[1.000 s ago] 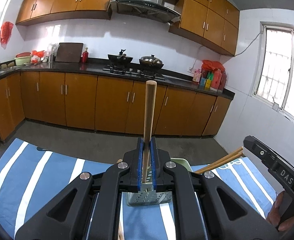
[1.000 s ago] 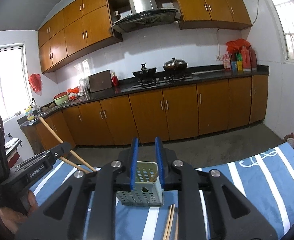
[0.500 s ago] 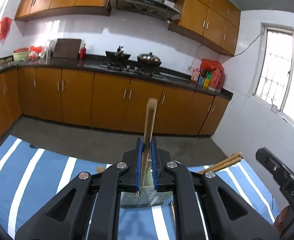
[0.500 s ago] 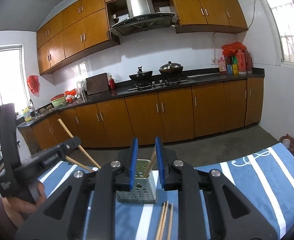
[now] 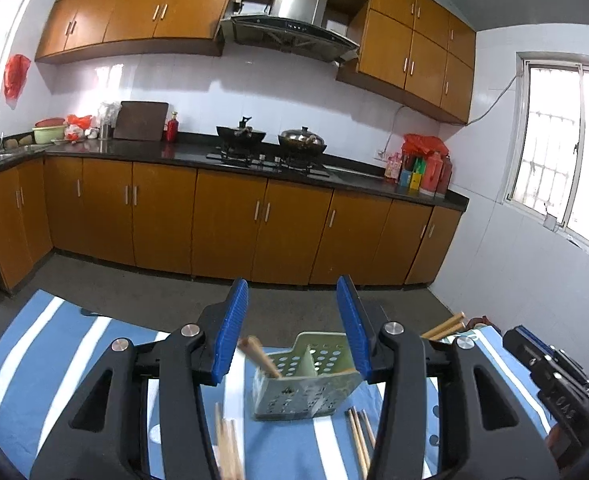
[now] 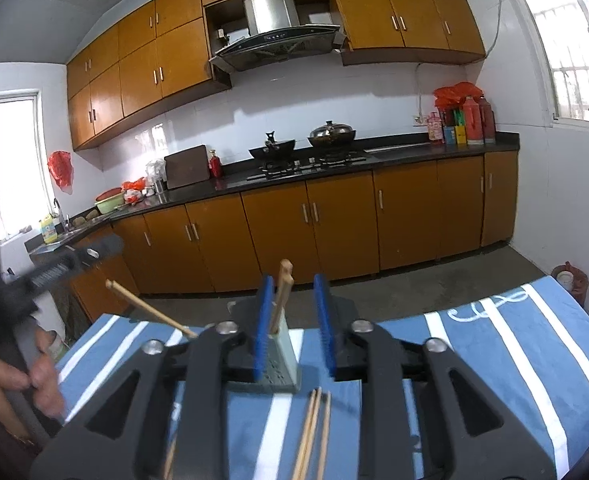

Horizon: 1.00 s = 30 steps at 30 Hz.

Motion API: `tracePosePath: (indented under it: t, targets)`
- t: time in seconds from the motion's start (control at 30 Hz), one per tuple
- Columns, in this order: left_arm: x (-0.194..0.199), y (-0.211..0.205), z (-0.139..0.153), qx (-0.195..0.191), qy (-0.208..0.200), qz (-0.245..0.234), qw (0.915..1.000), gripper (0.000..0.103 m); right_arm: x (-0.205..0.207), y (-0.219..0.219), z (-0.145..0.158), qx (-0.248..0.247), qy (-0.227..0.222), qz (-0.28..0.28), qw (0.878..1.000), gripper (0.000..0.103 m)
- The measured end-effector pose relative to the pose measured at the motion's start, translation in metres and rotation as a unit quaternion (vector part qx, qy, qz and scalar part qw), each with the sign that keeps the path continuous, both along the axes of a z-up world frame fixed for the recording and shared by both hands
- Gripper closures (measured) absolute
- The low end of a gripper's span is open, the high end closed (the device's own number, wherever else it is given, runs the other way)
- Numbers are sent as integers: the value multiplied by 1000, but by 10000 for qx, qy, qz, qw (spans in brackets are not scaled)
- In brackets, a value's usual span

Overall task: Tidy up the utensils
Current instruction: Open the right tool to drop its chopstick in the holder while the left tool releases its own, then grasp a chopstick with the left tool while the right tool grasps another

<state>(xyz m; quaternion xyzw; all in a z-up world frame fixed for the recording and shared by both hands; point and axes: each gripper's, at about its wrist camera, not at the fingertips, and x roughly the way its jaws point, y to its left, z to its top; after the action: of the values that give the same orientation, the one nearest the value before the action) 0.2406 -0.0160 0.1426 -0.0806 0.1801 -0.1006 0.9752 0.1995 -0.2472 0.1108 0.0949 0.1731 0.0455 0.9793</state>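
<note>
Sorting utensils on a blue-and-white striped cloth (image 5: 74, 344) spread over the counter, kitchen cabinets behind. At centre sits the pale green perforated utensil caddy (image 5: 304, 390), two compartments split by a divider. Wooden handle (image 5: 259, 356) now leans in the caddy's left compartment; which utensil it belongs to is hidden.

Left tool (image 5: 292, 330): jaws have just been opening, pads spread and clear of the handle, nothing gripped. Release looks complete. Judgement: back off straight and upward, so the left pad doesn't snag the leaning handle and tip the light caddy.

Right tool (image 6: 293, 330): jaws have just been opening too, partly spread, empty; the caddy and handle show between them but untouched. Loose chopsticks (image 6: 312, 432) lie on the cloth just in front of the caddy, more (image 5: 226, 448) below the left tool. Likely next pick; pinch them as a bundle near mid-length.
</note>
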Motion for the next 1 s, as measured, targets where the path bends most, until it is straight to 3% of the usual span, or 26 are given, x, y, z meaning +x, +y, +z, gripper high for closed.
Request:
tracePosePath:
  t: [0.13,0.27,0.4,0.53,0.77,0.83,1.0]
  targets:
    - [-30,24,-10,63,54,61,9999,56,-16,-8,-27,-56,299,-50,9995,73]
    - [-51,42,-49,509,332,329,9976,56,-19,-9,-78,-153,1026,-5,9946,73]
    - [-56,59,-111,713,1030,456,9911,56,-18,-1,-132,-192,1822,138,9830,77]
    - [-60,69,-156,470,1645,365,9846,61,-20,12,-173,-169,2403,313,9700,82]
    - [-70,63,-189,359,2072,136,9775,64,-16,26,-199,-410,2773,344,9593,82]
    - [-71,57,-194,364,2129,77,9764,66,-16,26,-202,-491,2729,263,9604,93]
    - [-72,44,-206,409,2290,-164,9724,71,-9,6,-201,-402,2762,-299,9598,95]
